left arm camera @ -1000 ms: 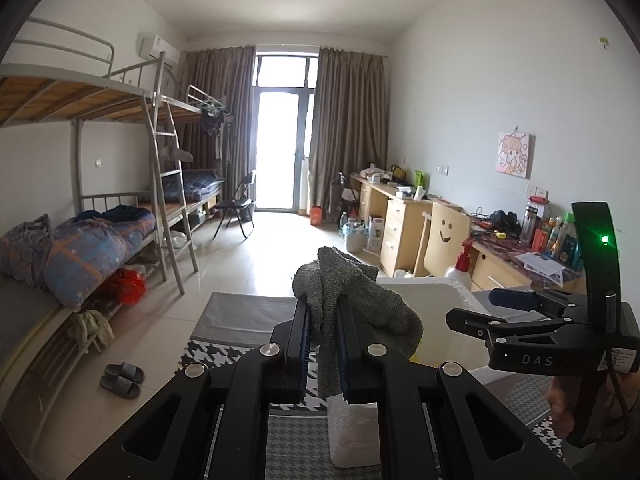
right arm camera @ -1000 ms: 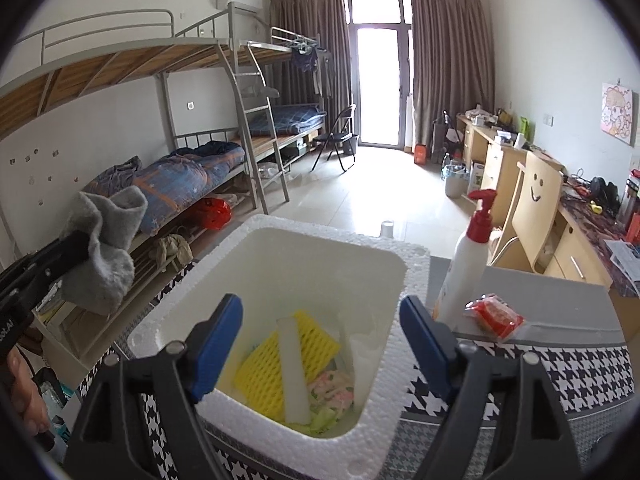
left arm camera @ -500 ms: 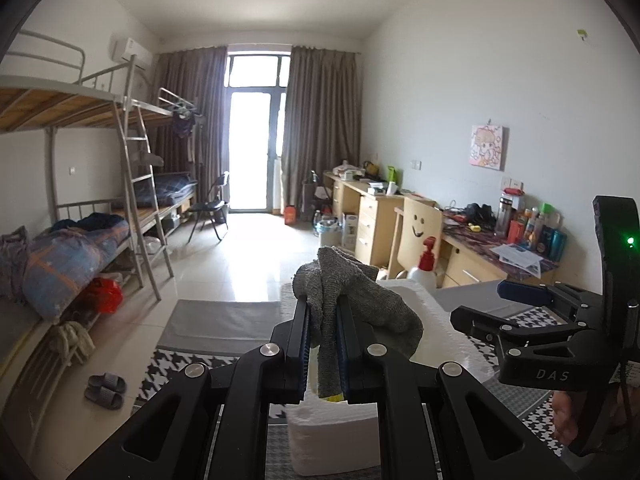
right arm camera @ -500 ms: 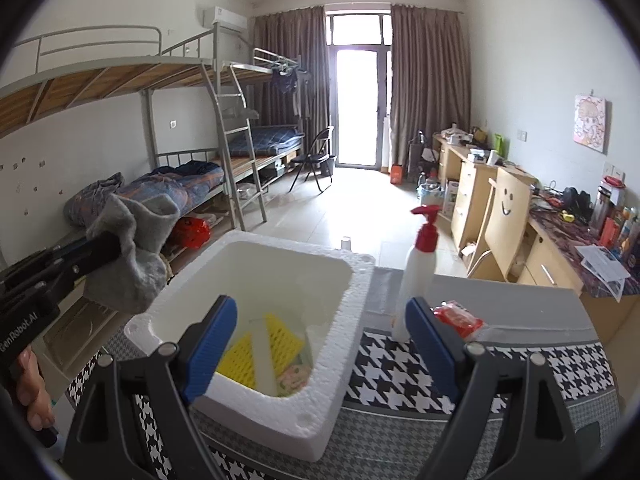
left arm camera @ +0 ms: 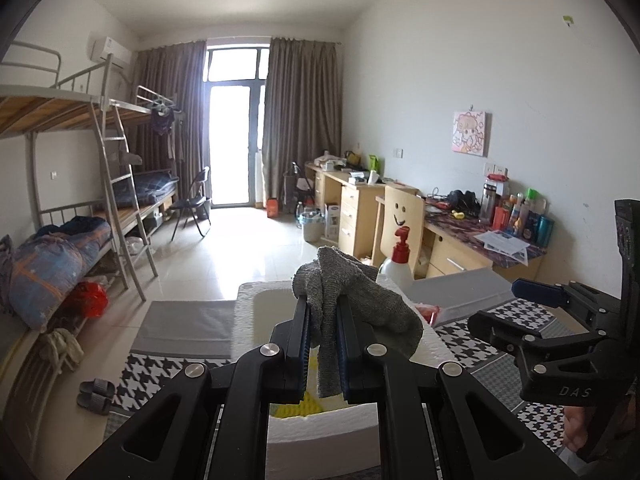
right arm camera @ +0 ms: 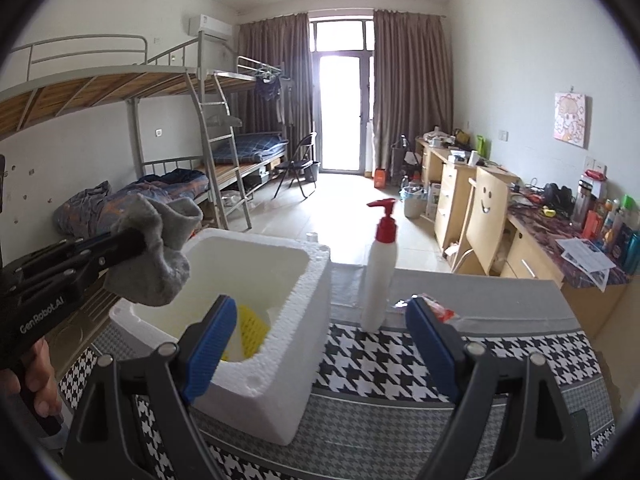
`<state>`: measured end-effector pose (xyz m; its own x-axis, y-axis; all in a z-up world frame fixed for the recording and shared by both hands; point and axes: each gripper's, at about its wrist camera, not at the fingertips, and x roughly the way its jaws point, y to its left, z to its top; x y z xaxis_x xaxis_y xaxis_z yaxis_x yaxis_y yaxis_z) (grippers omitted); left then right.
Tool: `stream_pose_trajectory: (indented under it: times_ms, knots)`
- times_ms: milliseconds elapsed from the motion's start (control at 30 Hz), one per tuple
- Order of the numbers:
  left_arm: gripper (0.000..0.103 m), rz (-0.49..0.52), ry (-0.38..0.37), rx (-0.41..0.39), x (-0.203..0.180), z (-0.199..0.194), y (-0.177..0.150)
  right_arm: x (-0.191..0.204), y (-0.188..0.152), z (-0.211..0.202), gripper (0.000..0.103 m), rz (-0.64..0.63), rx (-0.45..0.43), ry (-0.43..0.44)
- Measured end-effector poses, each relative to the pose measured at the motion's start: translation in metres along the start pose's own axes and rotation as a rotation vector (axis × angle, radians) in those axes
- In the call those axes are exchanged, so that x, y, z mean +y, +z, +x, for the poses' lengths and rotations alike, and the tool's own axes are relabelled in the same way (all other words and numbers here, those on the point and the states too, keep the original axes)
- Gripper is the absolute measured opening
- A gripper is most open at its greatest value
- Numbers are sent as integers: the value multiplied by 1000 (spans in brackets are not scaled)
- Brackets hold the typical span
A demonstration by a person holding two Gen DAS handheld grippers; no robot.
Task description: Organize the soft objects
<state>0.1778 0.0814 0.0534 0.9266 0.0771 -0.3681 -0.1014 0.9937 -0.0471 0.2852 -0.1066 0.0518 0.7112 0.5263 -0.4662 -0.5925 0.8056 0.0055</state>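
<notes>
Our L gripper [left arm camera: 323, 344] clenched on grey sock [left arm camera: 352, 300], sock bunched above jaws, over white foam box [right arm camera: 288, 320] rim, our R gripper [right arm camera: 316, 344] released, nothing between pads

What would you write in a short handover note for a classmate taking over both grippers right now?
Left gripper: shut on the grey sock, held above the near left corner of the foam box.
Right gripper: open and empty, just in front of the box.
In the box: a yellow sponge; the rest of the inside is hidden.
On the table: a pump bottle standing to the right of the box, a red packet beside it.
Done: sock picked up.
Left: probably drop the sock into the box.
</notes>
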Motion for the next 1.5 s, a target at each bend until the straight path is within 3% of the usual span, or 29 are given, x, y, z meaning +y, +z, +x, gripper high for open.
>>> stream_pose_trajectory:
  times_ms: [533,800,867,933,967,1067,1167,1500]
  knots:
    - [13,4,-8,58,-13,27,2,-25,-14,-11,89,57,4,-25]
    - [15,9,40,100,-16,44,0,-35,-20,-18,89,71,7,-52]
    - [29,6,52,114,-17,47,-1,-38,-22,-19,89,78,9,-53]
    - [72,4,61,111,-16,47,-1,-40,-24,-21,89,82,9,-57]
    - [78,0,63,97,-16,44,-1,-40,-24,-21,89,85,10,-58]
    - [84,-2,75,70,-16,36,1,-41,-25,-23,89,85,12,-60]
    - [96,-5,78,47,-16,28,2,-41,-24,-24,89,89,9,-58]
    - [102,-16,108,1,-12,-1,-1,-32,-24,-33,89,77,-11,-37]
